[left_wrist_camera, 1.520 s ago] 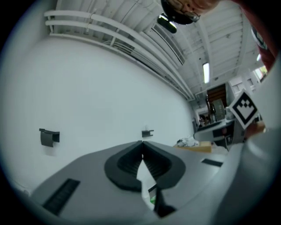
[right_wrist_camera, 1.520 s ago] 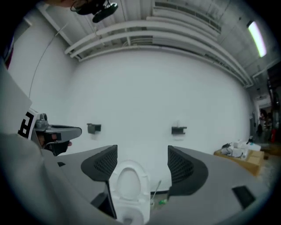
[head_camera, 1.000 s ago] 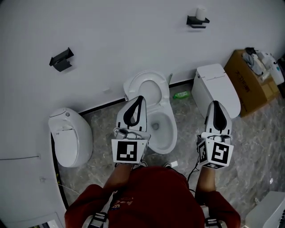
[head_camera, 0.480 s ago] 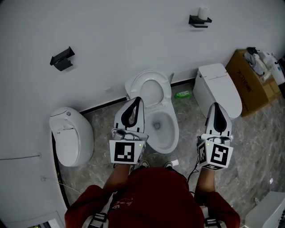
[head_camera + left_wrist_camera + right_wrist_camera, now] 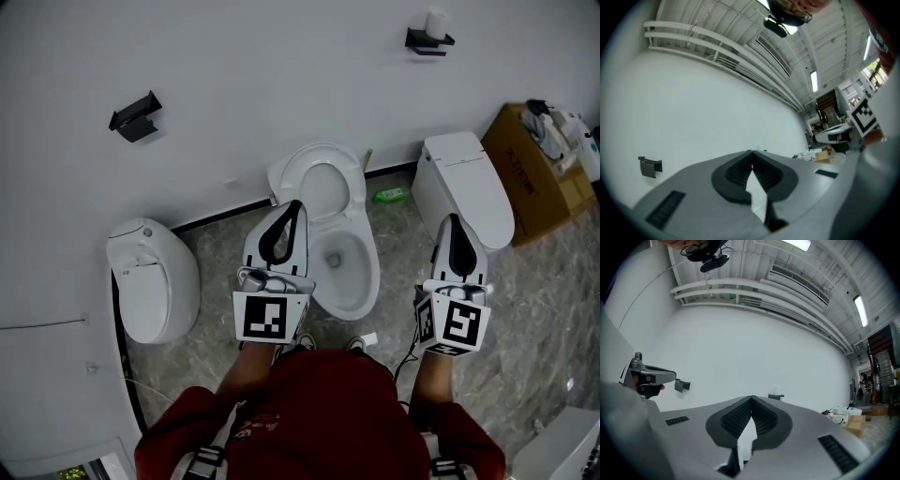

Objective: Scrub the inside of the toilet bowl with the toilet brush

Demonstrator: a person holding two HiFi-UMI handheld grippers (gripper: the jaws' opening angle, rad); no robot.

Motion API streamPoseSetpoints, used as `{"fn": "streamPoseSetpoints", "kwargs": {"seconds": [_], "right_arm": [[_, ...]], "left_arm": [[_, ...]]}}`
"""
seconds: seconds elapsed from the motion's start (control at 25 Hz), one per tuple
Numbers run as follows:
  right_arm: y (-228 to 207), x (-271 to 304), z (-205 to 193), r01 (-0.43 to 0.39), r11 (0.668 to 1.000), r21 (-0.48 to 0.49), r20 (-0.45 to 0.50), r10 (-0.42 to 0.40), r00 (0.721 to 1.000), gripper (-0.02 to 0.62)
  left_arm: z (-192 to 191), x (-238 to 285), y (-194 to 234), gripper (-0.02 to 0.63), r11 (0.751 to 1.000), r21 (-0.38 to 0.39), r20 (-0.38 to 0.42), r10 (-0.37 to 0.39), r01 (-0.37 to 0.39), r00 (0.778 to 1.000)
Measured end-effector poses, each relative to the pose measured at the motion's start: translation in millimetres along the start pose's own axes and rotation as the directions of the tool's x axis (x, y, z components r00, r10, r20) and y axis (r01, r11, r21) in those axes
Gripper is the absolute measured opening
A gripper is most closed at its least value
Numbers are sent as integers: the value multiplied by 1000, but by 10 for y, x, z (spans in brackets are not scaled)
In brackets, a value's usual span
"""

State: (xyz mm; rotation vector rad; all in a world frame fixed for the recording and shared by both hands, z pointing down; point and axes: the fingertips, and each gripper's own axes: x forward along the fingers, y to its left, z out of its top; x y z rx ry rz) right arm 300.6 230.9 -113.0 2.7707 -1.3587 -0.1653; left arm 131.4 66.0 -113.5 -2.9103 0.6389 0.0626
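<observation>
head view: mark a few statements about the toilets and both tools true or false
1. The middle toilet has its lid up, so the bowl is open. True.
2. The left tool holds a toilet brush. False: its jaws are together with nothing between them.
3. The right tool is shut and empty. True.
4. The right toilet has its lid raised. False: its lid is down.
5. A cardboard box stands against the wall at the far right. True.
</observation>
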Motion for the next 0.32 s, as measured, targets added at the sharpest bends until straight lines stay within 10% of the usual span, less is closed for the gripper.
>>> {"fn": "streamPoseSetpoints", "kwargs": {"seconds": [0.32], "right_arm": [[95,49,-4,-22,1000,-10,-25,22,999,0]], "left_arm": [[11,-9,36,0,1000,-1,-6,0,0,1000]]}}
